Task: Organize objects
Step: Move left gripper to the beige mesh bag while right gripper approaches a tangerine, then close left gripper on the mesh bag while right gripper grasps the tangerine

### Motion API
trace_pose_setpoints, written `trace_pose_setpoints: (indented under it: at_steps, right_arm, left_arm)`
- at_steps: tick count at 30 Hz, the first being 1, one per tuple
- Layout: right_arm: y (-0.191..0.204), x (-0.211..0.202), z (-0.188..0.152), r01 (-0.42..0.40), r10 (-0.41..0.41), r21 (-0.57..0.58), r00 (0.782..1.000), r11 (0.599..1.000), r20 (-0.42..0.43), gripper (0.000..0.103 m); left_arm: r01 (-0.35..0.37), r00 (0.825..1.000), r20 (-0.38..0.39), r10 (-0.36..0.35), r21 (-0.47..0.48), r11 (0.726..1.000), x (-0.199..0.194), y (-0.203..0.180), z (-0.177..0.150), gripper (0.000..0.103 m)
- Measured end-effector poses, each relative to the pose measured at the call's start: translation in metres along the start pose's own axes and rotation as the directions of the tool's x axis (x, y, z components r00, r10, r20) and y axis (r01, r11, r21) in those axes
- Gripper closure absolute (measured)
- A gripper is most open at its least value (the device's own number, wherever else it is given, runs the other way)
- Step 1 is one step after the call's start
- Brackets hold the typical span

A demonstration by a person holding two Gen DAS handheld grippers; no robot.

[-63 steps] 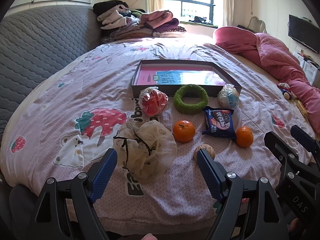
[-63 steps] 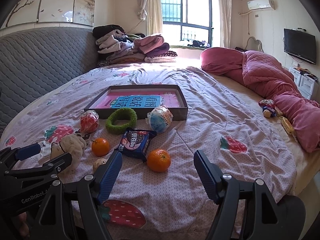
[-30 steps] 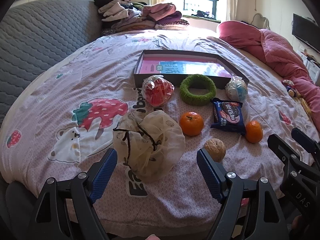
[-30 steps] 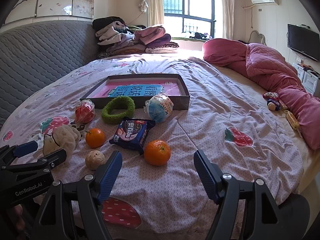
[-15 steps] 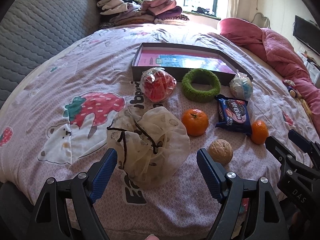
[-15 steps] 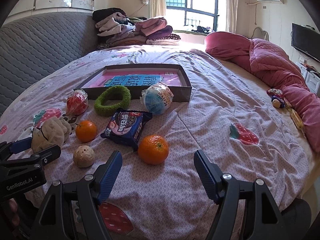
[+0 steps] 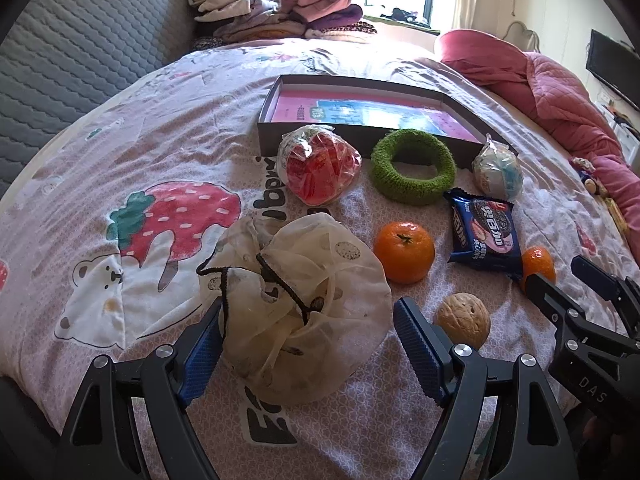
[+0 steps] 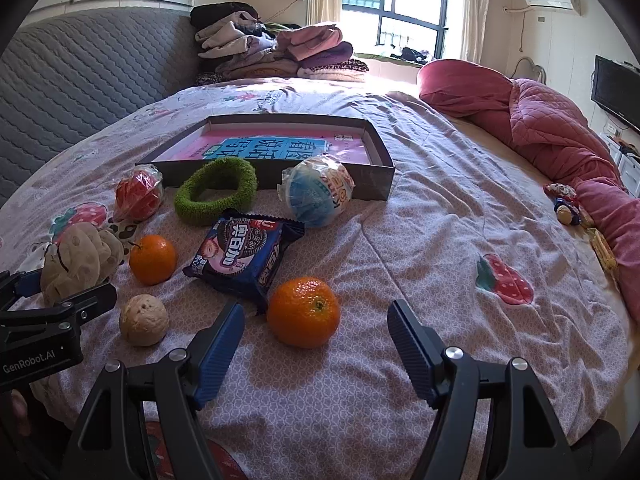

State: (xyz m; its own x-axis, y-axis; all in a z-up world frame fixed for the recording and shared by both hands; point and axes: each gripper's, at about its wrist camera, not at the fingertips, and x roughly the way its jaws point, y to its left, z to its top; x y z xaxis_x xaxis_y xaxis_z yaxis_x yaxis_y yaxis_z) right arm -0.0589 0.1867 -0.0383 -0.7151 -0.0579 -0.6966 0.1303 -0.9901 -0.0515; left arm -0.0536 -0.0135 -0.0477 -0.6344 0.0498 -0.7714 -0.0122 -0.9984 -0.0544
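Left gripper [image 7: 306,344] jaws wide — mesh drawstring bag [image 7: 298,304] sits between the fingers, near the bed's [image 7: 120,140] front edge. Right gripper [image 8: 316,336] wide too, empty — orange [image 8: 303,312] just ahead between the tips. Farther in: walnut [image 8: 143,320], cookie pack [image 8: 244,254], then shallow box [image 8: 376,184].

far orange [image 7: 538,263] half hidden behind the snack packet [image 7: 484,233] and the right gripper [image 7: 576,284] in the left wrist view. mesh pouch [image 7: 298,308] contents too veiled to tell. tray [image 7: 268,110] near wall partly masked by the green ring [image 7: 412,171]. left gripper [image 8: 60,298] cut off by the frame edge in the right wrist view, covering part of the pouch. small toy [image 8: 565,205] by the pink quilt [image 8: 560,128] too small to tell.
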Motion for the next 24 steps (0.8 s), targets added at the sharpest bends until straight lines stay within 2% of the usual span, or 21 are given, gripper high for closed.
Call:
trace_pose_setpoints:
  at_steps: [14,16,19,22,24]
  right_arm:
    - [-0.004,0.016,0.000,-0.041,0.042,0.023,0.999,0.999,-0.027,0.030]
    - [-0.003,0.016,0.000,-0.045,0.046,0.021,0.999,0.999,-0.030,0.031]
    - [-0.004,0.018,0.000,-0.052,0.053,0.023,0.998,0.998,-0.034,0.039]
    - [-0.005,0.017,-0.002,-0.075,0.076,0.031,0.996,0.997,-0.036,0.053]
    - [-0.004,0.016,-0.002,-0.079,0.080,0.027,0.996,0.997,-0.033,0.056]
  left_arm:
    - [-0.006,1.000,-0.010,0.006,-0.002,1.000,0.012,0.005,0.003,0.023]
    - [-0.016,1.000,-0.004,0.016,0.002,1.000,0.011,0.004,0.003,0.037]
    - [-0.013,1.000,0.006,0.013,0.019,1.000,0.010,0.002,0.003,0.057]
    - [-0.006,1.000,0.009,0.006,0.042,0.999,0.009,-0.003,0.001,0.067]
    - [-0.001,1.000,0.015,0.000,0.049,0.999,0.007,-0.005,0.000,0.073]
